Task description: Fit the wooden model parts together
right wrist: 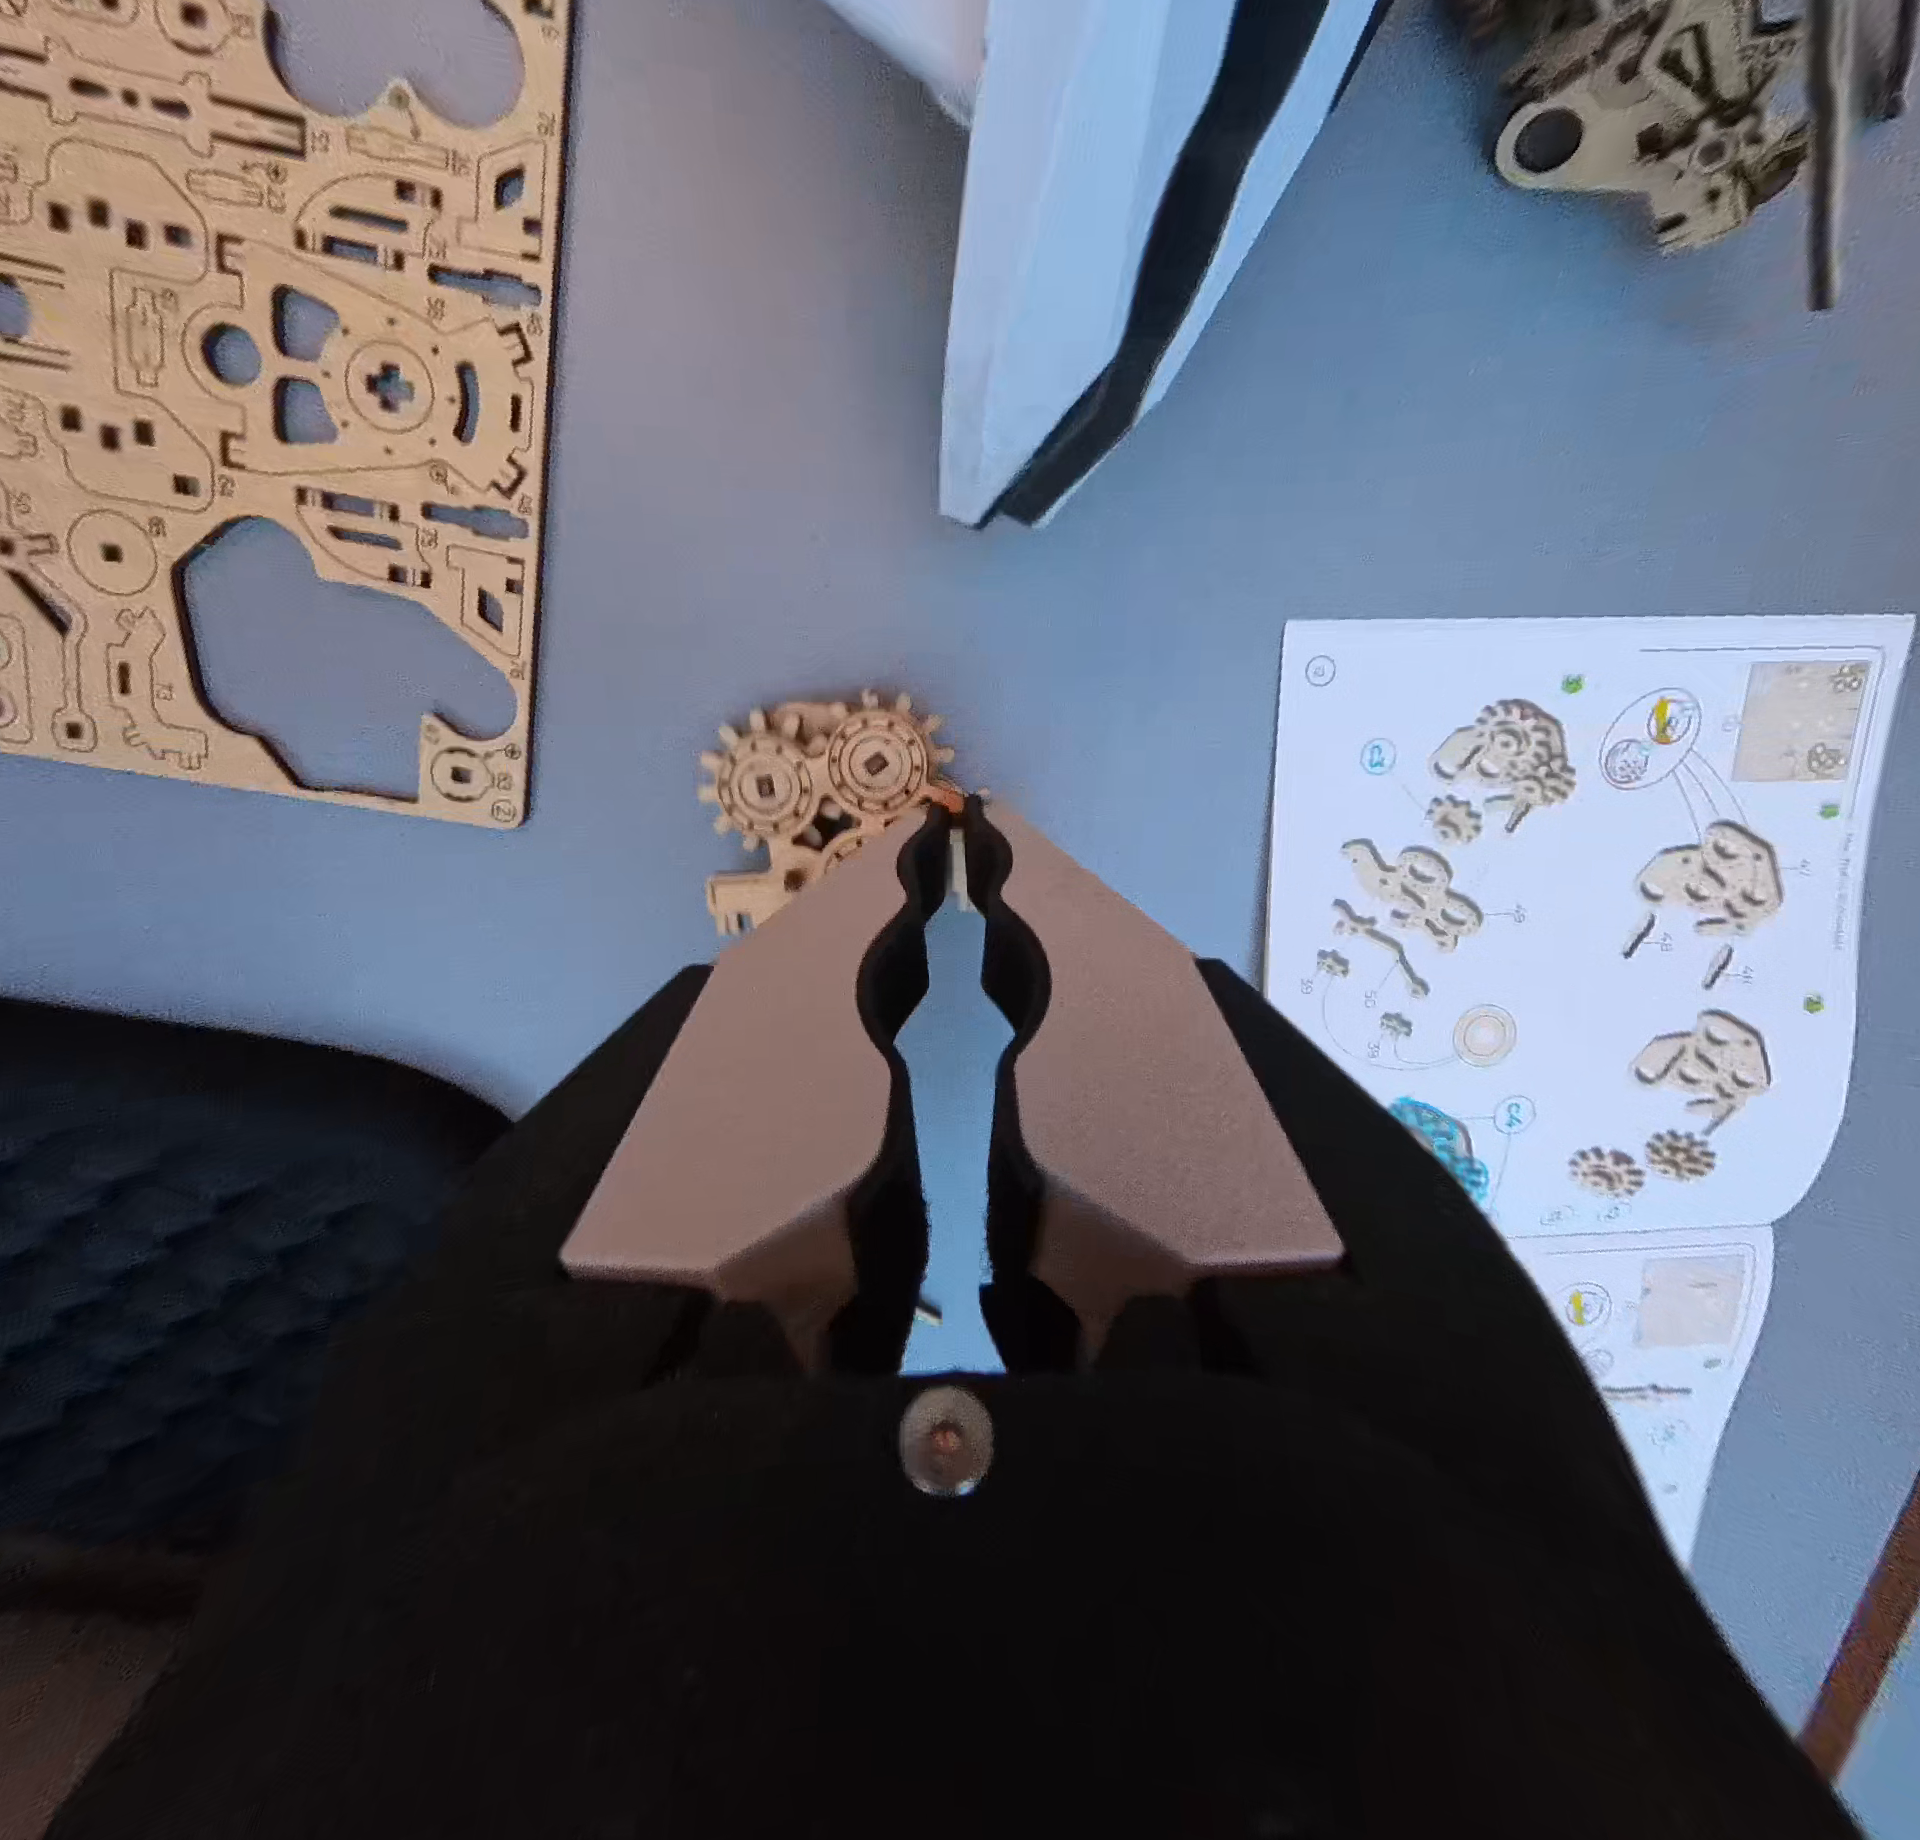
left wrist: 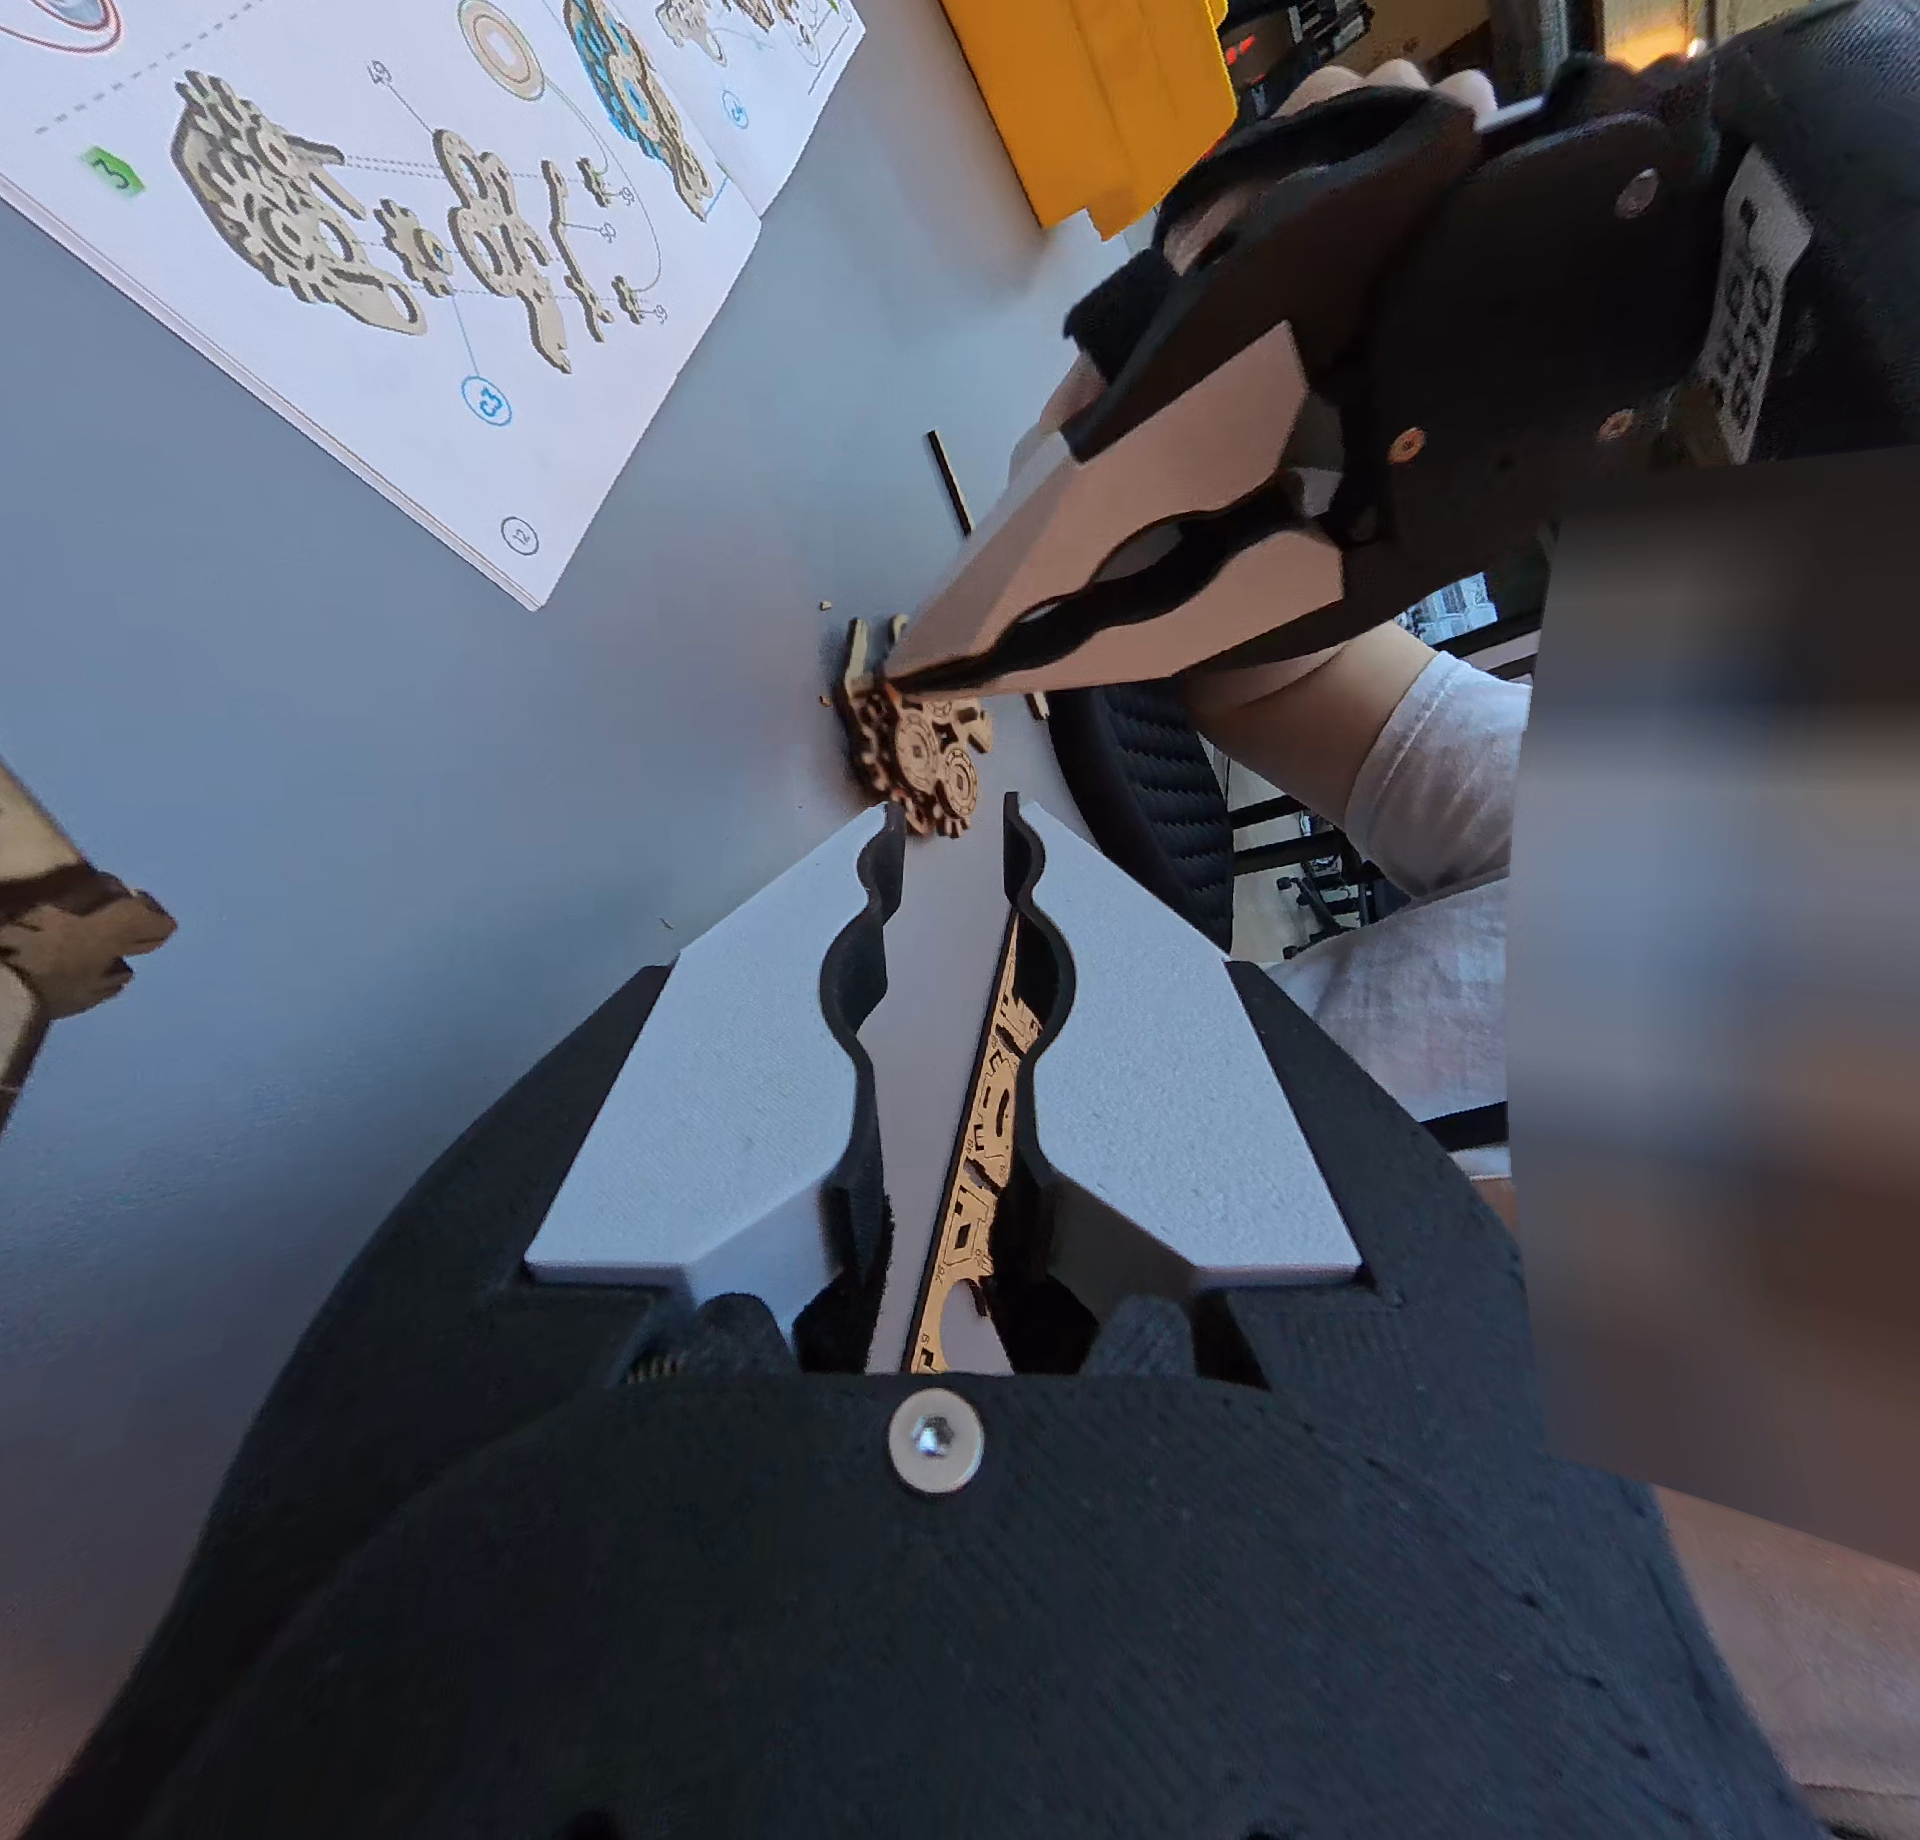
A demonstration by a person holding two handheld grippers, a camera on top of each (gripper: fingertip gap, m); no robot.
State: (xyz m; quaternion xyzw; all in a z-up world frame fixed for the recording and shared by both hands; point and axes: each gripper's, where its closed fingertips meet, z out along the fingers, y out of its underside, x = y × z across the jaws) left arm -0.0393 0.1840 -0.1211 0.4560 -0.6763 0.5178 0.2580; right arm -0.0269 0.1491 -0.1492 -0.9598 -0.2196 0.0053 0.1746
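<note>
Grey bench (right wrist: 727, 564): the right claw (right wrist: 951, 824) pinches a small pale wooden piece (right wrist: 961, 871) at the gear assembly (right wrist: 821, 782)'s edge. The left claw (left wrist: 951, 824), narrowly parted and empty, hovers just beside it. Instruction booklet (right wrist: 1558, 907) lies well apart.

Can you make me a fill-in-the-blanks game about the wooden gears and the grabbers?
1. The little wooden model has two ____ side by side.
2. The right gripper is pinching the model's ____.
3. The left gripper is ____, holding nothing.
4. The open booklet lies on the ____ table.

Missing words: gears; edge; open; grey
</note>
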